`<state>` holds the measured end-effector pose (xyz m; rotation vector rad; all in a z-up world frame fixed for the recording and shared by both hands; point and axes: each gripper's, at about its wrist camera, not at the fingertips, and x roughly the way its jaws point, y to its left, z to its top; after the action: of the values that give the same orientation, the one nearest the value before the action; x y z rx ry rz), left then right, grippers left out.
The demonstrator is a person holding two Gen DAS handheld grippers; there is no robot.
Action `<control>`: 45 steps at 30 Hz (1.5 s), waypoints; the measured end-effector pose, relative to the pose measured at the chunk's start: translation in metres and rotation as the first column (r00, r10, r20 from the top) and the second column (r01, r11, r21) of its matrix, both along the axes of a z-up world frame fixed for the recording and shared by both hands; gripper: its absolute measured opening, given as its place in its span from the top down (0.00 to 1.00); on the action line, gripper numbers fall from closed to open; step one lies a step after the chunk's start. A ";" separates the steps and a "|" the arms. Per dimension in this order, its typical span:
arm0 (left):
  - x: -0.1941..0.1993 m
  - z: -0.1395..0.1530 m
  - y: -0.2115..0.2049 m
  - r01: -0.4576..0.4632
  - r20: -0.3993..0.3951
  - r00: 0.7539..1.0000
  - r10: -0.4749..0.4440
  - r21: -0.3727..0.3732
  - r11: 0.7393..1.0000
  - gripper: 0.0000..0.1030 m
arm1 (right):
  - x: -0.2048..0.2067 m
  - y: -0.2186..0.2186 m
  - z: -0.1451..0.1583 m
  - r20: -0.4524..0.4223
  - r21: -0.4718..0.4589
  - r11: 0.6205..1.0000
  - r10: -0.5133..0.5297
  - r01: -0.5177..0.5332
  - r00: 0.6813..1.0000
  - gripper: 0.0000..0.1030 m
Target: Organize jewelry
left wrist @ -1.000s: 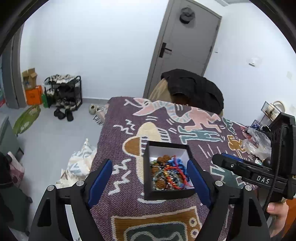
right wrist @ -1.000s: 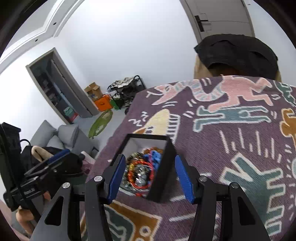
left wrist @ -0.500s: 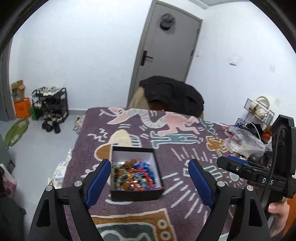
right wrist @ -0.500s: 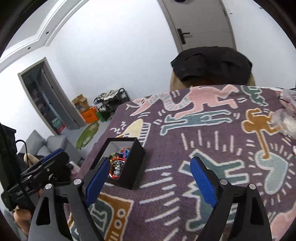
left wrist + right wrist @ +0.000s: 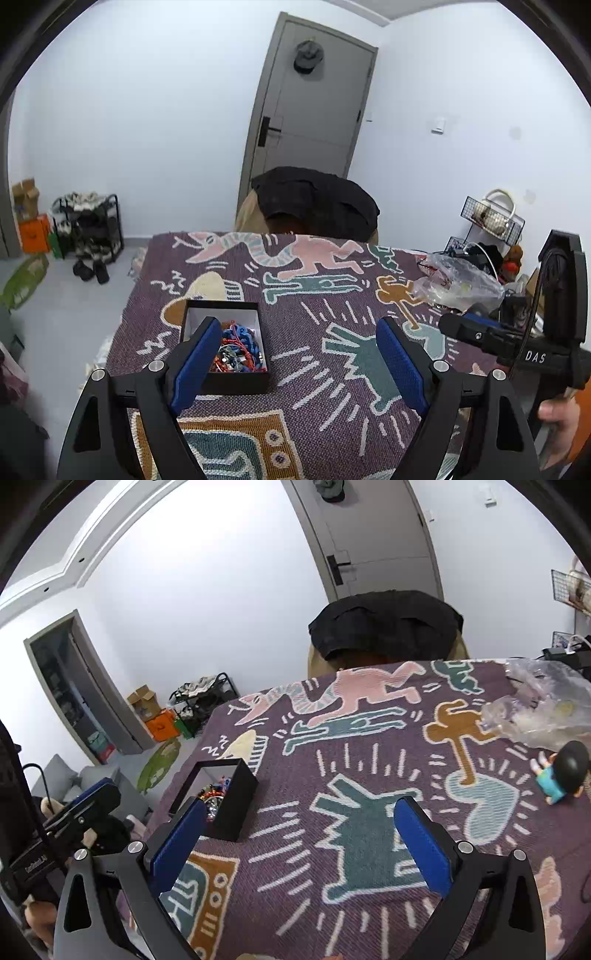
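A black open box holding a tangle of coloured bead bracelets rests on the patterned purple cloth near the table's left edge. My left gripper hangs open above the cloth, its left finger overlapping the box in the picture, with nothing between its pads. My right gripper has its jaws opening wide over the cloth to the right of the box, holding nothing. Each gripper appears at the other view's edge.
A crumpled clear plastic bag lies at the table's right. A small doll with a dark head lies beside it. A chair draped with a black jacket stands at the far edge. The table's left edge drops to the floor.
Both grippers have pulled back and up from the box, which now looks smaller and sits further left. The right gripper's jaws have spread much wider.
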<state>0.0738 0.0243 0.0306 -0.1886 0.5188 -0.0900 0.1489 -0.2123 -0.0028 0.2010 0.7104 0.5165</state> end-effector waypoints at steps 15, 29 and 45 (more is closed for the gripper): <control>-0.054 0.021 -0.031 -0.043 0.093 0.995 0.032 0.114 0.993 0.02 | -0.048 -0.019 0.014 0.048 -0.014 1.000 -0.005 0.005 0.999 0.01; -0.062 0.012 -0.032 -0.072 0.079 0.995 0.063 0.114 0.991 0.01 | -0.072 -0.035 0.009 0.070 -0.008 0.999 -0.041 0.042 0.997 0.01; -0.065 0.012 -0.033 -0.056 0.092 0.995 0.045 0.122 0.991 0.00 | -0.070 -0.031 0.006 0.067 -0.002 1.000 -0.022 0.022 0.998 0.01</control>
<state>0.0085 -0.0083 0.0427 -0.0756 0.4289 -0.0163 0.0785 -0.2429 0.0032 0.1880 0.6434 0.4990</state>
